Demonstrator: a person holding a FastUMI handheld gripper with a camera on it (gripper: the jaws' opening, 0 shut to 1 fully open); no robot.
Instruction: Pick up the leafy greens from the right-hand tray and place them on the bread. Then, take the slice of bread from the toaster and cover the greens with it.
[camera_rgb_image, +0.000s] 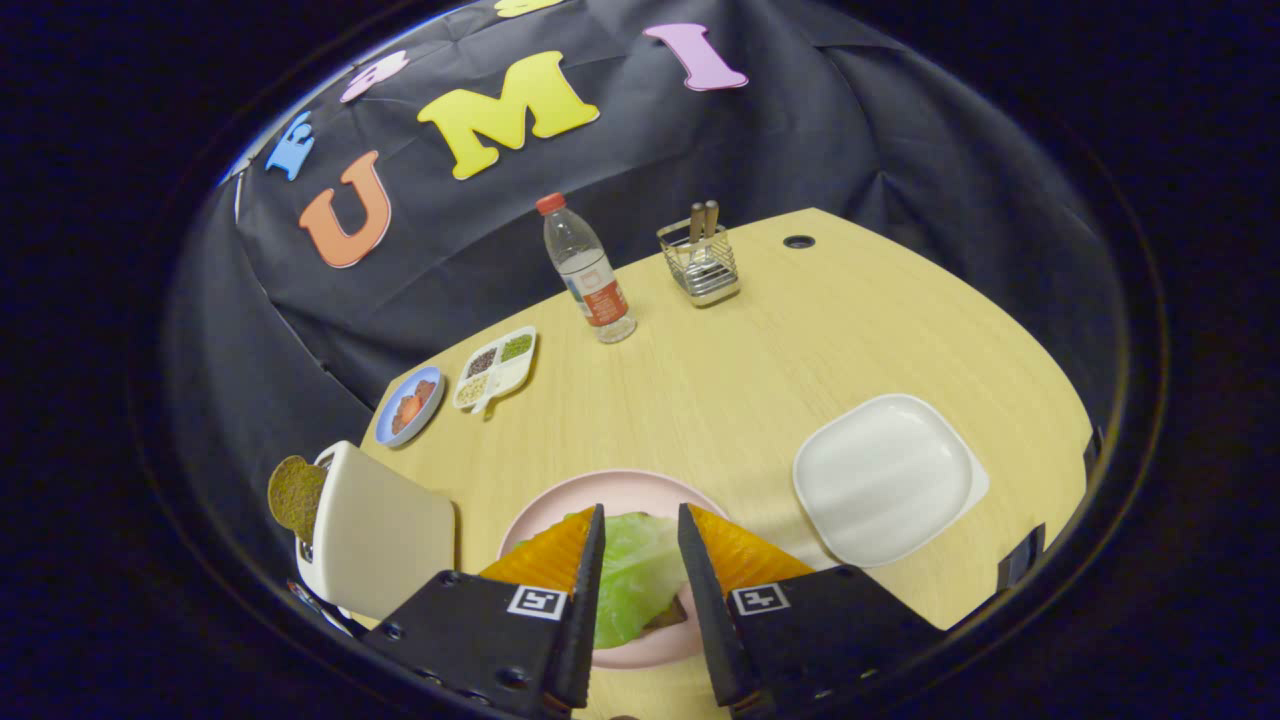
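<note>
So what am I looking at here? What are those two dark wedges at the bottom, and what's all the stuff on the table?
The wedges are the two fingers of a hand-held gripper; the camera rides on it and looks forward along them. They stand open, with the greens between them, lying on bread on a pink plate. Beside it a toaster holds another slice. On the table also sit a bare white tray, a bottle, a cutlery basket, a snack dish and a small blue plate.
</note>
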